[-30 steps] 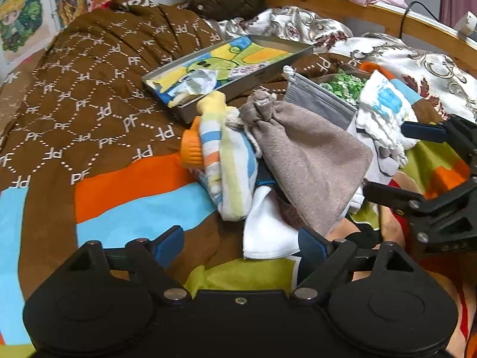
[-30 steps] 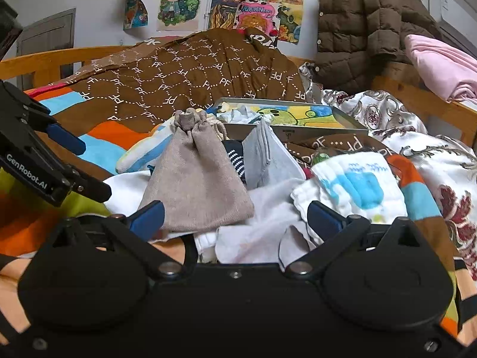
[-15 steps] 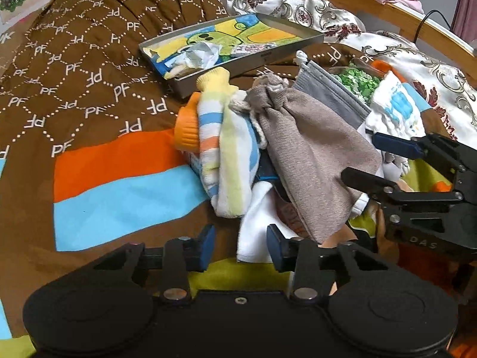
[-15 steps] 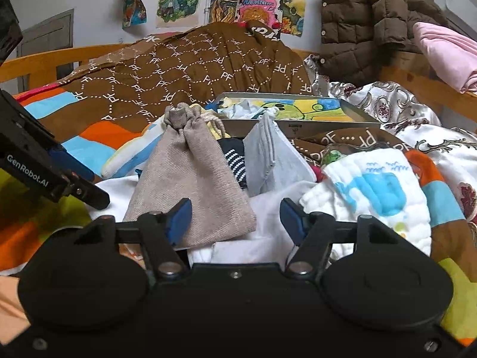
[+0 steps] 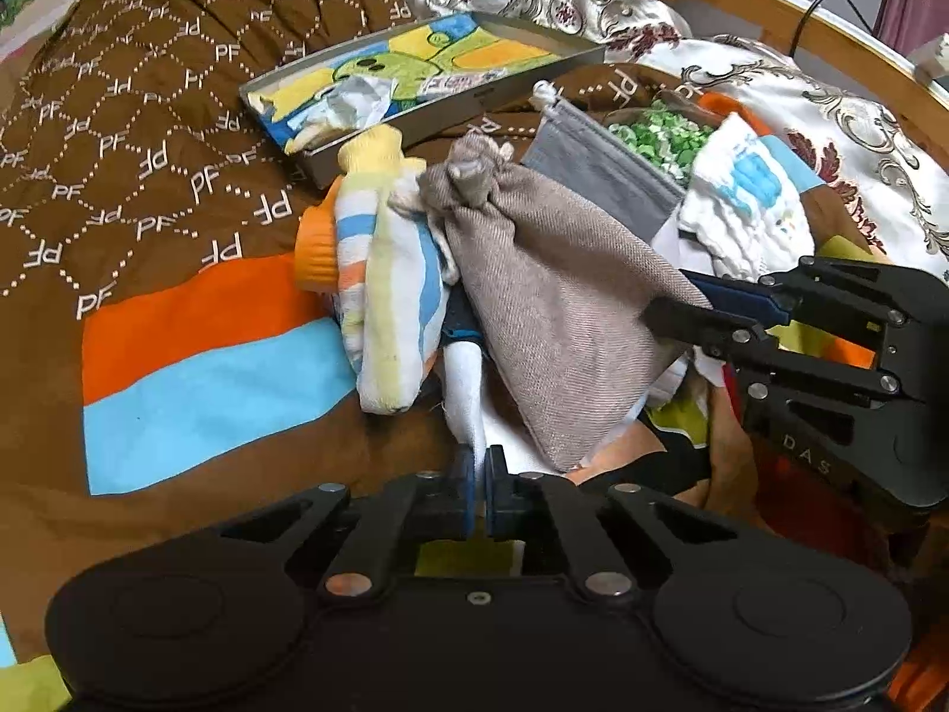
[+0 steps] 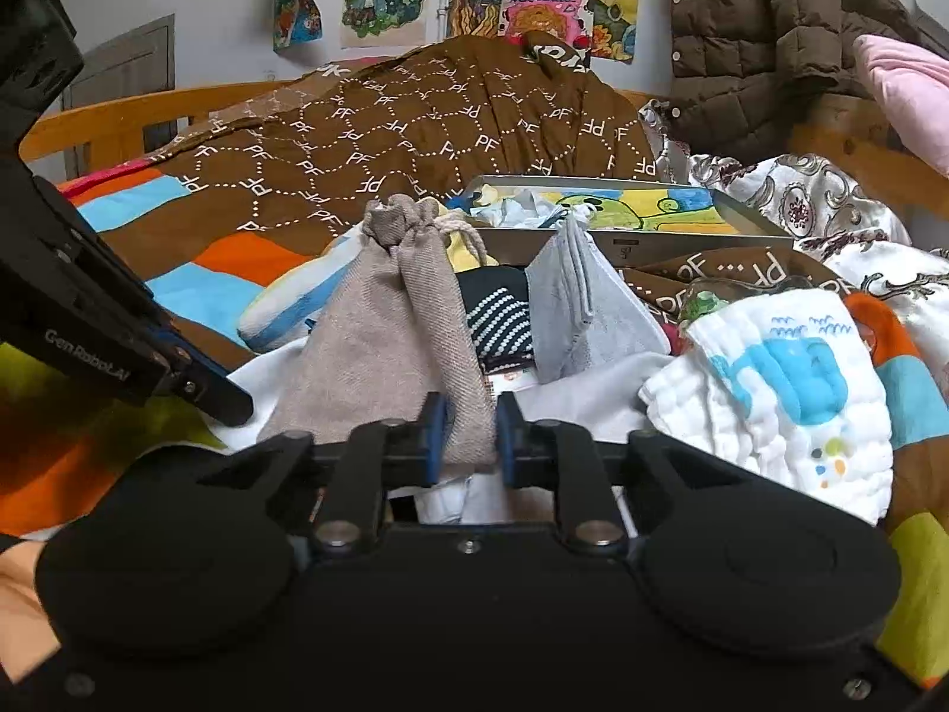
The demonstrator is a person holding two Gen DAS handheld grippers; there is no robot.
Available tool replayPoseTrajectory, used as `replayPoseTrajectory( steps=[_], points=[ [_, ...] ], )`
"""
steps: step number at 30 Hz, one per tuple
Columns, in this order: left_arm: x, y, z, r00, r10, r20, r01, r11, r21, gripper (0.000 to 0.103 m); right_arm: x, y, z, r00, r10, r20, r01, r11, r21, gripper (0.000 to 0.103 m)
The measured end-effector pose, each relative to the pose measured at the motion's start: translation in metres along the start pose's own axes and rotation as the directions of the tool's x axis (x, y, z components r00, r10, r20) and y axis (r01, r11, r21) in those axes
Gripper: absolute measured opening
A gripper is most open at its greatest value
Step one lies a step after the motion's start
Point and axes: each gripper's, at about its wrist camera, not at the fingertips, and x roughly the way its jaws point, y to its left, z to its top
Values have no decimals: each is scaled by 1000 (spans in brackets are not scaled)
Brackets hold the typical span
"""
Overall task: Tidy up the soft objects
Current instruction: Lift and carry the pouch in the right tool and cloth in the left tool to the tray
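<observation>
A heap of soft things lies on the bed. On top is a beige drawstring pouch (image 5: 551,308) (image 6: 385,344). My right gripper (image 6: 468,433) (image 5: 667,296) is closing, and its pads press on the pouch's lower corner. Under the heap lies a white cloth (image 5: 465,380) (image 6: 593,391). My left gripper (image 5: 480,474) is closing tight, pinching a pulled-up fold of that cloth. Around the pouch are a striped sock (image 5: 385,296), a grey pouch (image 5: 599,178) (image 6: 569,308), a dark dotted sock (image 6: 498,320) and a white cloth with blue print (image 5: 747,202) (image 6: 783,380).
A shallow grey tray (image 5: 332,160) holding a colourful drawing and crumpled paper sits behind the heap. The brown patterned quilt (image 5: 148,148) rises to the left and back. A wooden bed rail (image 5: 771,6) runs along the right, with a brown jacket (image 6: 771,29) hung above it.
Both grippers went from wide open to shut. The left closed on the white cloth's edge, the right on the beige pouch's corner. The left view tilted down a little.
</observation>
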Motion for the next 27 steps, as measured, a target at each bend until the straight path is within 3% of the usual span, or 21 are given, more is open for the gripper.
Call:
replayPoseTrajectory(
  steps=[7, 11, 15, 27],
  points=[
    [-30, -18, -4, 995, 71, 71, -77, 994, 80, 1, -30, 7, 8, 994, -93, 53, 98, 989, -115, 6],
    [-51, -24, -2, 983, 118, 142, -136, 983, 121, 1, -48, 7, 14, 984, -146, 101, 161, 976, -150, 5],
    [-66, -20, 1, 971, 150, 188, -171, 980, 103, 1, -60, 8, 21, 973, -181, 146, 205, 965, -166, 5],
    [-103, -16, 11, 912, 193, 362, -231, 971, 64, 1, -83, 9, 33, 930, -231, 285, 291, 938, -187, 5]
  ],
)
